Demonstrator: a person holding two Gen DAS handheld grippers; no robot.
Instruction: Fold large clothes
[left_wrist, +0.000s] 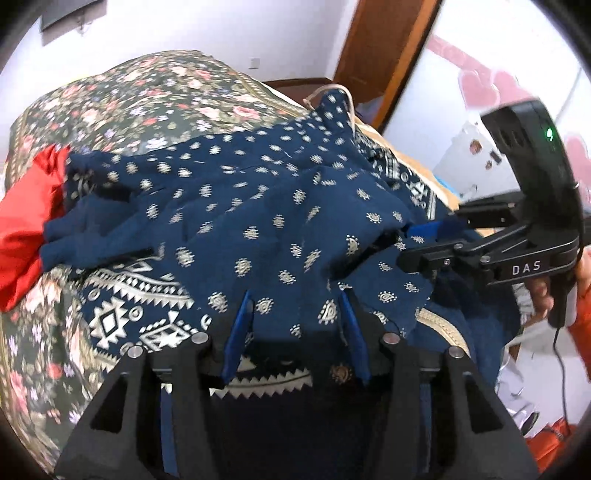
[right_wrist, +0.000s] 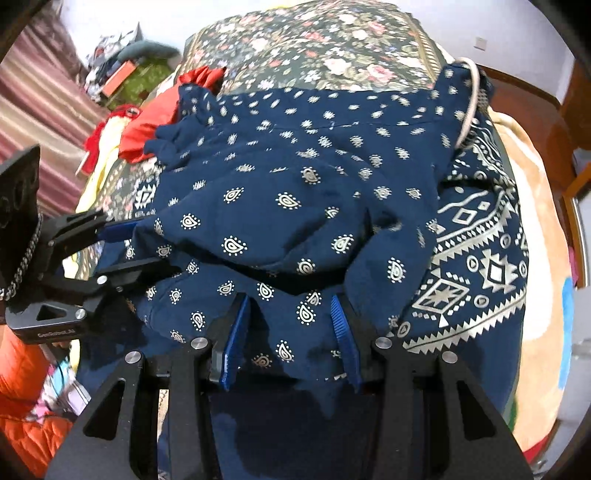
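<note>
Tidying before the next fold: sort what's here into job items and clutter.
Job: navy patterned garment; left gripper; right gripper.
Lying about: red cloth; floral bedspread; beige blanket; clutter pile.

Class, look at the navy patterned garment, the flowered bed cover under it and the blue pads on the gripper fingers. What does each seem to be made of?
Navy garment: thin, soft woven cloth, matte, with a pale printed pattern; it drapes in loose folds.
Flowered bed cover: printed cloth, possibly padded; it bulges smoothly.
Blue pads: probably rubber or plastic; one shows fine ribs.
</note>
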